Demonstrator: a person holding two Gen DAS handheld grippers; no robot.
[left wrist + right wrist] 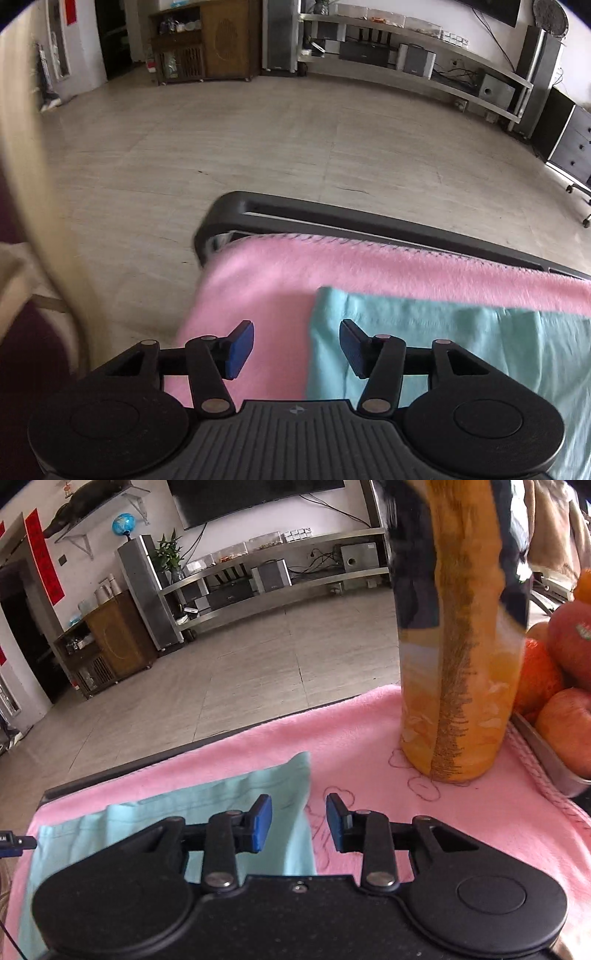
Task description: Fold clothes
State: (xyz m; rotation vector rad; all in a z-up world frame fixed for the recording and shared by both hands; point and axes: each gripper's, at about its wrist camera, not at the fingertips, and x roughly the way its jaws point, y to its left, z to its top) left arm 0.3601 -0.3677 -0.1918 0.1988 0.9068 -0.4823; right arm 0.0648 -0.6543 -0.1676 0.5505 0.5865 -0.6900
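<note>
Two grippers hang over a light green cloth [461, 343] that lies flat on a pink blanket [266, 273]. The blanket covers a dark table [295, 212].

One thing could go wrong. A tall orange bag [458, 657] stands close on the right, next to a tray of fruit [554, 701]. If the cloth swings wide, it may knock the bag over. The fingers could also pinch the pink blanket along with the cloth and drag it.

The left gripper [297, 347] is spread wide and holds nothing. The cloth's left edge sits between its fingers. The right gripper [299, 821] is spread wide too, empty, over the cloth's right edge.
</note>
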